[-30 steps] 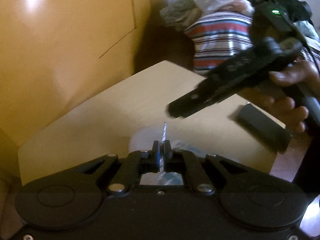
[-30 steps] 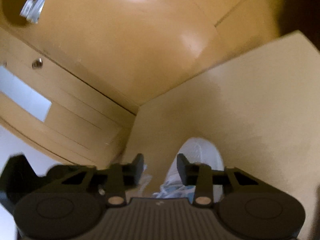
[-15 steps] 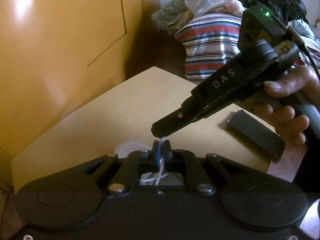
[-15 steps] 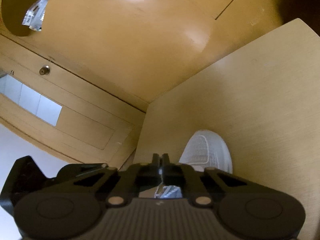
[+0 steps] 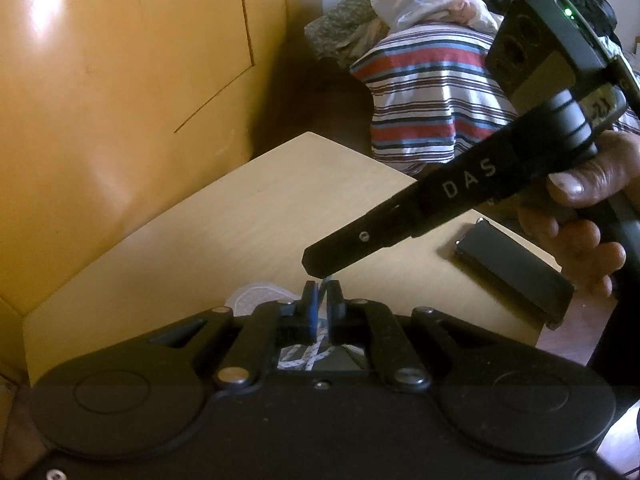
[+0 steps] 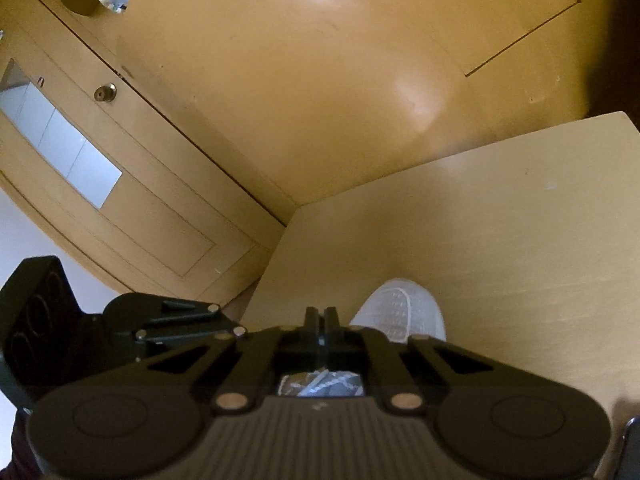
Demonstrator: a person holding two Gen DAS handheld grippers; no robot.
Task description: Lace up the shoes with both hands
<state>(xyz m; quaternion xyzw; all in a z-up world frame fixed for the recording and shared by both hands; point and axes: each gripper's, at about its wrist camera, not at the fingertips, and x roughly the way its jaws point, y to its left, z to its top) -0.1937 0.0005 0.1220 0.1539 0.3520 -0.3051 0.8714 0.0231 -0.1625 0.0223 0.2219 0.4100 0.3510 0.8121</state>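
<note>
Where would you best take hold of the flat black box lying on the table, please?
Grip the black box across its narrow width, near the middle, coming from above. It lies flat on the table, long and slim, so only the long edges fit between jaws.

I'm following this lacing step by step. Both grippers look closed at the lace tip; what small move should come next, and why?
Probably open the left gripper so the right gripper can draw the lace away. Both are shut on the lace tip above the white shoe, so the handover looks made.
</note>
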